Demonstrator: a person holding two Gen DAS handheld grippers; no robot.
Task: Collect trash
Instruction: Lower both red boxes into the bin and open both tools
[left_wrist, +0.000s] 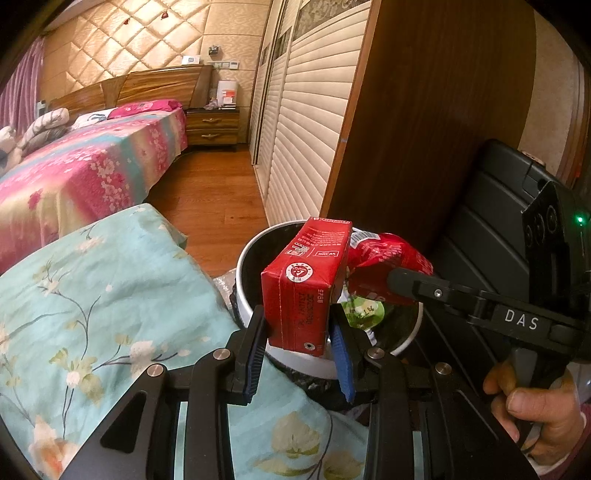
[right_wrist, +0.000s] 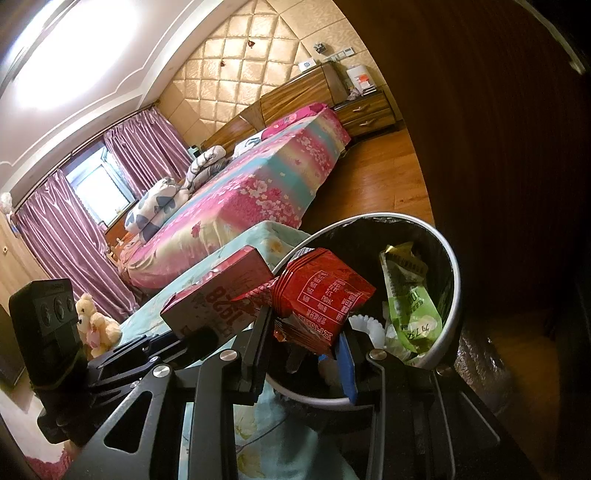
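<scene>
Red carton (left_wrist: 304, 280) upright in left tongs (left_wrist: 300, 343), long axis vertical, over bin (left_wrist: 246, 258).

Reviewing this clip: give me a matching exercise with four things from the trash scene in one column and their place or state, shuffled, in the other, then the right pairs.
Things:
1. red carton
2. red snack wrapper
3. green wrapper
4. teddy bear

Places or states:
A. lying inside the trash bin
B. clamped in the left hand-held gripper over the bin
C. sitting far left, beyond the floral cloth
D. clamped in the right hand-held gripper over the bin

Pairs: 1-B, 2-D, 3-A, 4-C
</scene>
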